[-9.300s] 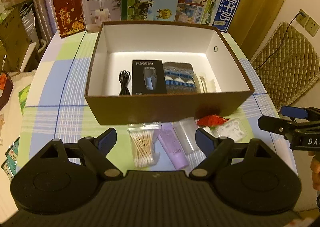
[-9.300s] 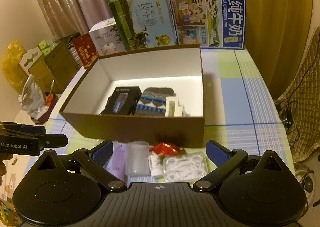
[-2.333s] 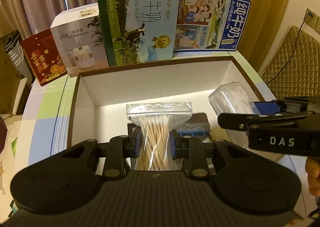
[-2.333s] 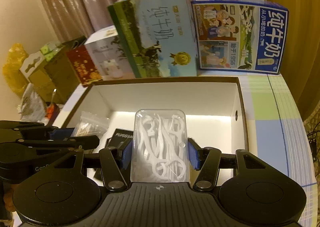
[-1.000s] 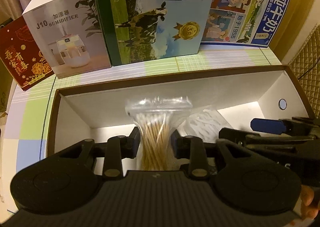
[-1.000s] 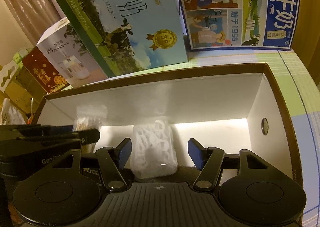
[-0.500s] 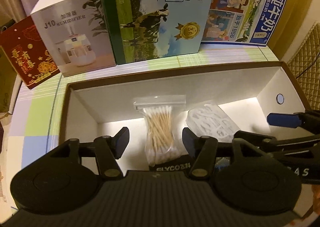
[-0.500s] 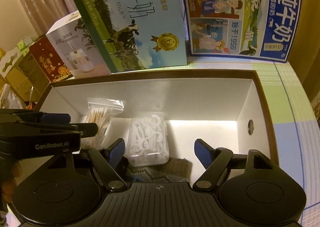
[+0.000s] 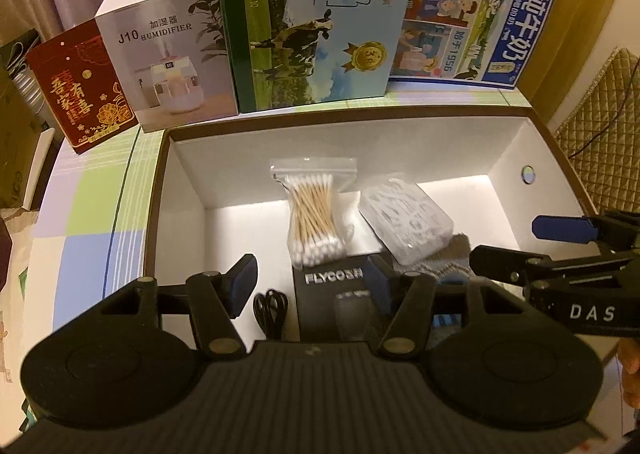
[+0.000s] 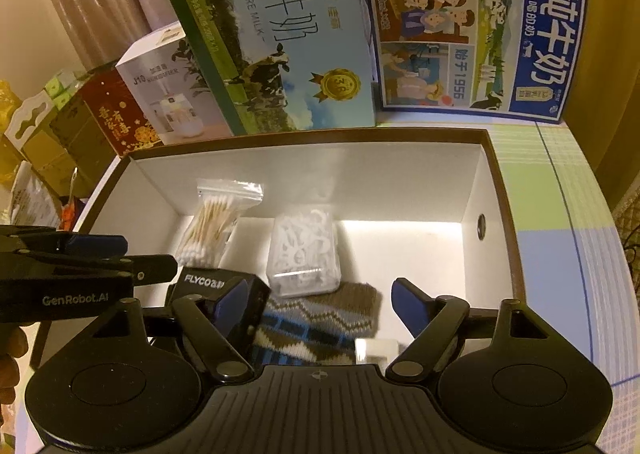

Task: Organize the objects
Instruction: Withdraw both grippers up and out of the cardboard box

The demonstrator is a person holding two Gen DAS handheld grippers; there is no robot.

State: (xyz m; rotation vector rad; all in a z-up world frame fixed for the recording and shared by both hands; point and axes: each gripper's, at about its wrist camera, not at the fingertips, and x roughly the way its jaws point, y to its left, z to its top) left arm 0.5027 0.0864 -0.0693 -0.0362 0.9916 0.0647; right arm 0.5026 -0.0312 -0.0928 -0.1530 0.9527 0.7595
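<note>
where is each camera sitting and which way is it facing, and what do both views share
Left wrist: sits on the left gripper, facing forward and down into the open box; its open jaws show, the right gripper enters at right.
Right wrist: sits on the right gripper, facing the same box; its open jaws show, the left gripper enters at left.
Shared: cotton swab bag, floss pick case, milk cartons behind.

Warm, dim yellowish room light tints both views; a bright band glares along the white floor of the brown box (image 9: 516, 158) at the foot of its far wall, while the side walls stay greyer. Fisheye curvature bends the milk cartons (image 10: 280, 38) and darkens the corners; the floss-pick case (image 9: 406, 220) looks soft and smeared, print elsewhere stays legible.
</note>
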